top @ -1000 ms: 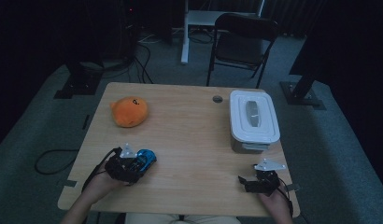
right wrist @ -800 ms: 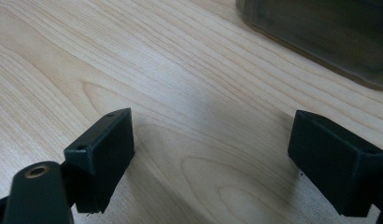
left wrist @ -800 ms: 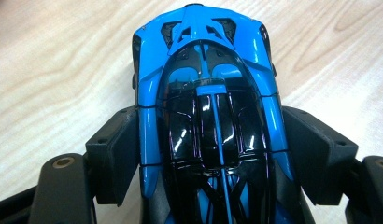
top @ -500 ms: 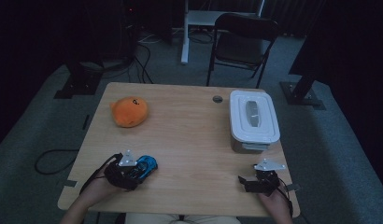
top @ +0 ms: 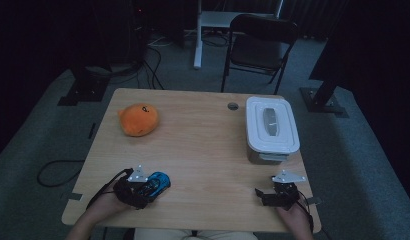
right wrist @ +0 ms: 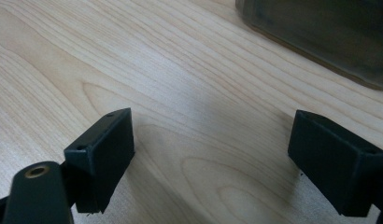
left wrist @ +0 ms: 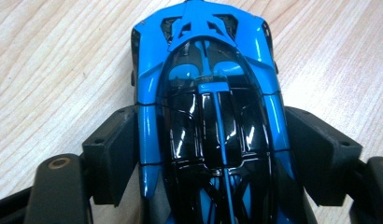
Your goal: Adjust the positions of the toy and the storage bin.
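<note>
Left to right across the wooden table (top: 203, 150): at about 7 o'clock on its surface the left gripper (top: 145, 187) lay low on the wood with the blue toy car (top: 157, 181) between its jaws. From the left gripper view, the car (left wrist: 208, 121) ran lengthwise along the jaws, its far end toward 12 o'clock, and both black pads (left wrist: 112, 149) met its flanks amidships; the jaws were thus closed on the car, a hold at the broadest, flattest part of the body that would probably keep it from swivelling. Its wheels appeared to rest on the table, so the grip read as taken but not yet lifted. Toward 10 o'clock an orange plush toy (top: 138, 119) sat well apart from both hands. At roughly 2 o'clock stood a white lidded container (top: 271, 127), lid on; it seemed a likely destination for the car, though that remains a judgement. At about 5 o'clock the right gripper (top: 265, 196) rested near the table's front edge. In the right gripper view its jaws stood wide apart over bare wood (right wrist: 189, 93), holding nothing, with the container's wall (right wrist: 320, 32) at 1 o'clock, presumably parked near the lid for later use.
</note>
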The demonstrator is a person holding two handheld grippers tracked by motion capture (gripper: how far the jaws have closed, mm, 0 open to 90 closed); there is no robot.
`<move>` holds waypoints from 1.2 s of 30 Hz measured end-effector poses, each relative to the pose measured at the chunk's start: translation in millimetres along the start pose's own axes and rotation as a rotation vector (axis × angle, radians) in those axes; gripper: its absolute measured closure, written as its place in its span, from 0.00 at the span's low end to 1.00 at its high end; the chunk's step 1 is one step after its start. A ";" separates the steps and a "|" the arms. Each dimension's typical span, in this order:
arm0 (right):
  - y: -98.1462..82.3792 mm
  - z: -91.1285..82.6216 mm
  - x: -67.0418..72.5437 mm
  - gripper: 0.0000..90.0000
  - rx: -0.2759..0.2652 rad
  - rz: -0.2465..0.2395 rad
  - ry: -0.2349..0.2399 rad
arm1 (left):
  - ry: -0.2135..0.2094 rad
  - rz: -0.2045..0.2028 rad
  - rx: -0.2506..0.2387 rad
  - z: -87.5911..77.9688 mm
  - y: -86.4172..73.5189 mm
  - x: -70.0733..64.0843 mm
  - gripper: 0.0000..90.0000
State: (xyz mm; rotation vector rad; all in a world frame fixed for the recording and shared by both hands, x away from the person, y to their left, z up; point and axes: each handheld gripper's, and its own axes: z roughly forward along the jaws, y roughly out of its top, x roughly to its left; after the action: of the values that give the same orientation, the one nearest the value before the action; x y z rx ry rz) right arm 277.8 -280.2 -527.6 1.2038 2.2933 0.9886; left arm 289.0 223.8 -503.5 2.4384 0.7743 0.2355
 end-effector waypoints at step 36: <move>0.0 0.0 0.0 0.15 0.000 0.001 0.000 | 0.290 -0.323 -0.212 -32.9 44.5 113.2 0.18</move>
State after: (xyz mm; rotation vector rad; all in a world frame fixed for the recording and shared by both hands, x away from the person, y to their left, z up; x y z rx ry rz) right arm 277.9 -280.2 -527.6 1.2045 2.2931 0.9892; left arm 392.1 274.3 -451.6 2.0688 1.1899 0.5228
